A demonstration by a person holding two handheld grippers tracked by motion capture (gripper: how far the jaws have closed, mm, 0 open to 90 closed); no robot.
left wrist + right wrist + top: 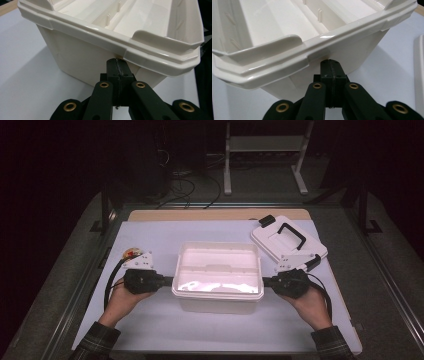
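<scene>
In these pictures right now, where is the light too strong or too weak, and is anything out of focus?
High view: the inside of the white plastic bin is overexposed with glare, while the room behind the table is nearly black. Left gripper view: the bin's rim is sharp; the jaw links at the bottom are slightly soft. Right gripper view: a small highlight on the rim, evenly lit.
</scene>
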